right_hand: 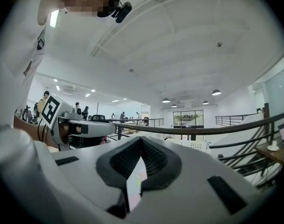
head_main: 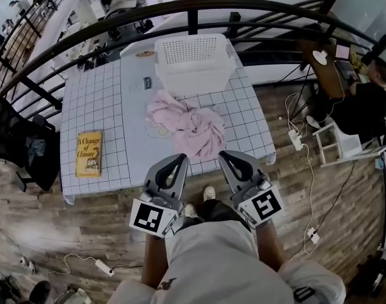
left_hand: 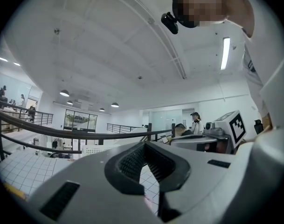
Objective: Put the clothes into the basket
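1. On the gridded table (head_main: 97,100), pale pink clothes (head_main: 187,126) are seen crumpled in one loose, folded heap.
2. At 12 o'clock from the heap, just beside it, a white perforated basket (head_main: 193,75) is set.
3. At 6 o'clock, near the heap, the left gripper (head_main: 178,160) and right gripper (head_main: 228,156) are held with jaws closed together, nothing gripped.

Left gripper (head_main: 180,159) and right gripper (head_main: 224,156) level, jaws together.
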{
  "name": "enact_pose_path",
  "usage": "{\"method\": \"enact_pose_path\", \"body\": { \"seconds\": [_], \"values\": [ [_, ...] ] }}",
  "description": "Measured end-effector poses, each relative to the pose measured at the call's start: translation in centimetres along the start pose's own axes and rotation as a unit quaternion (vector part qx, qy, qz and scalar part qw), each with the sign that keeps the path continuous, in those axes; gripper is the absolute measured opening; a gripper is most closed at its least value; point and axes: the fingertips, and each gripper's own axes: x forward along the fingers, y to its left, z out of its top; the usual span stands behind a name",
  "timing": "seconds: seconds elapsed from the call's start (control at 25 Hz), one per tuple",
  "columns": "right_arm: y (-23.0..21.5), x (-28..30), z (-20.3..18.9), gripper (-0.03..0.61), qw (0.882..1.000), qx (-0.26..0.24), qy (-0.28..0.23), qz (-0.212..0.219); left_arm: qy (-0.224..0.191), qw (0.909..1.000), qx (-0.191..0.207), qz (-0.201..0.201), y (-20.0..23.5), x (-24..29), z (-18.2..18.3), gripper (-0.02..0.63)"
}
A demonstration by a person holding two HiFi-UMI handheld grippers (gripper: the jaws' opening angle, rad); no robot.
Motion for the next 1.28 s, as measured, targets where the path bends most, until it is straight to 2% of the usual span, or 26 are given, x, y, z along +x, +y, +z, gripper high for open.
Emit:
{"method": "enact_pose_path", "body": {
  "seconds": [0.32, 0.72, 1.08, 1.28],
  "values": [
    [-3.7, 1.2, -0.1, 0.015, 1.000, 0.006, -0.004, 0.020, 0.006, 0.9997, 0.004, 0.022, 0.6, 3.4, 0.3, 0.002],
    [-6.0, 2.1, 0.0, 0.015, 0.999, 0.015, -0.005, 0.042, 0.009, 0.9990, 0.010, 0.043, 1.0, 5.5, 0.6, 0.002],
    [-7.5, 5.9, -1.0, 0.015, 0.999, 0.018, 0.003, 0.050, 0.007, 0.9992, 0.007, 0.038, 3.7, 8.1, -0.1, 0.002],
    [-8.3, 8.3, -1.4, 0.015, 0.999, 0.005, 0.006, 0.046, 0.019, 0.9994, -0.001, 0.029, 5.9, 9.1, -1.2, 0.002]
  ]
}}
